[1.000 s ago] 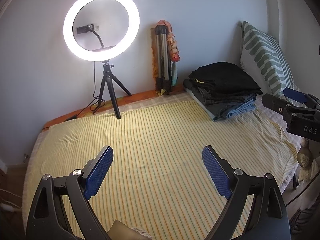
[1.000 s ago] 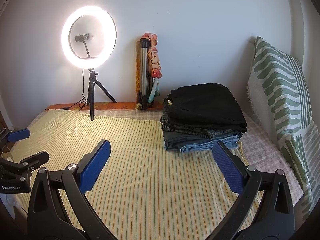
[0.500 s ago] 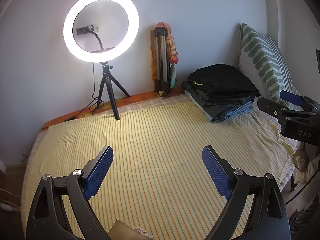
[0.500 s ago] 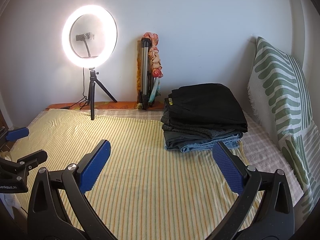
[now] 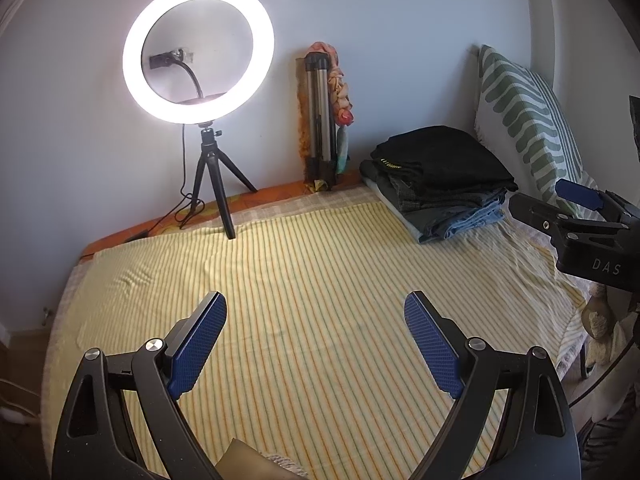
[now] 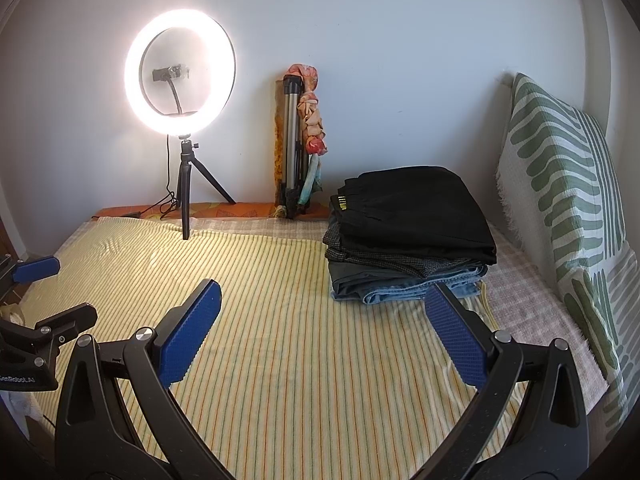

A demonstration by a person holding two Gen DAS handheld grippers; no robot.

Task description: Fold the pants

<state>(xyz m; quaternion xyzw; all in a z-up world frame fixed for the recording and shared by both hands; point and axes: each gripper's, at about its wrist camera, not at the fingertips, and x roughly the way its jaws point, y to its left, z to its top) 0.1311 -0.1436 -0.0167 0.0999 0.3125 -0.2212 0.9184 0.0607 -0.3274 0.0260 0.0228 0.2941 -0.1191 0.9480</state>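
The left hand-held gripper (image 5: 314,344) has black arms shaped like triangles with holes, round silver screws, and bumpy blue pads (image 5: 198,344). The right hand-held gripper (image 6: 318,330) looks the same, with white letters "DAS" on its side.

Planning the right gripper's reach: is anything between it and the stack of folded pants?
Nothing visible. Only bare striped sheet lies between the open right gripper and the stack of folded pants.

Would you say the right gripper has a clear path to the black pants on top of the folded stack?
Probably yes: the right gripper is open and empty, and only bare striped bedspread lies between it and the black pants, whose top and near edge are uncovered.
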